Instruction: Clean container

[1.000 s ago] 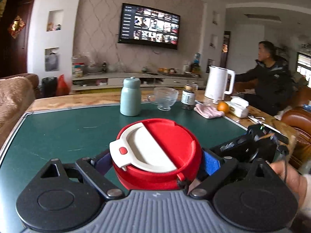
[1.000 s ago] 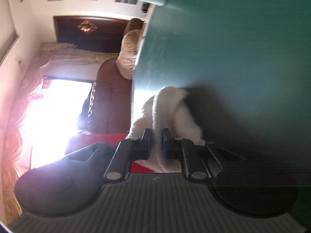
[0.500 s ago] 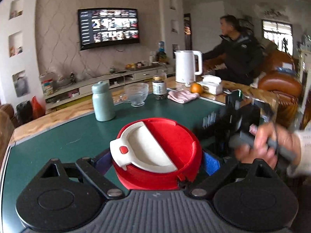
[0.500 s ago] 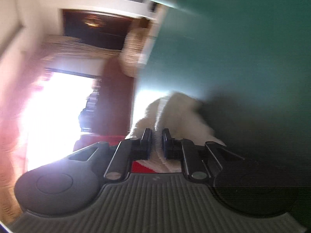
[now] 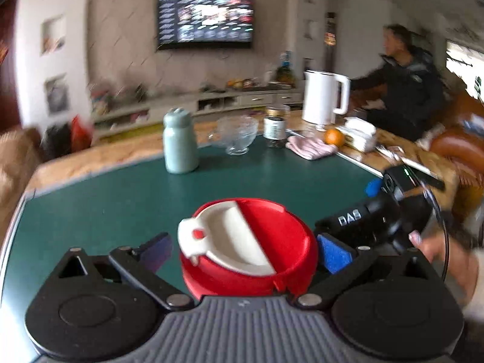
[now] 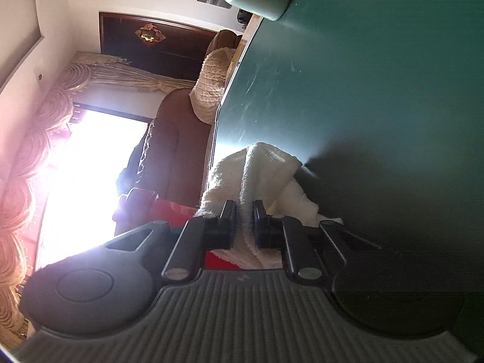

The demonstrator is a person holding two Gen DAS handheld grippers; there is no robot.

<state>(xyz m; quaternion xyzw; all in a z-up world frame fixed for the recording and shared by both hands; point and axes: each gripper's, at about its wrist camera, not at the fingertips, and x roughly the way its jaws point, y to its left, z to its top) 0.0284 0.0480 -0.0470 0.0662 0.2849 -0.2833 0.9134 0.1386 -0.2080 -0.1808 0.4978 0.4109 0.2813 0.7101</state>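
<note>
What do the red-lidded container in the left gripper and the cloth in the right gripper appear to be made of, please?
The red-lidded container looks like moulded plastic: smooth, opaque red with a matte white flip section and a hinge tab. The cloth looks like cream terry towelling: a looped, fuzzy nap and soft folds where the right gripper pinches it.

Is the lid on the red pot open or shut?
Shut. The white flap lies flat in the red container's lid, down at its front edge.

I see the red container (image 5: 251, 251) upright over the green table, its white flip lid shut, facing ten o'clock. The cream cloth (image 6: 257, 175) hangs bunched, folded at twelve o'clock.
</note>
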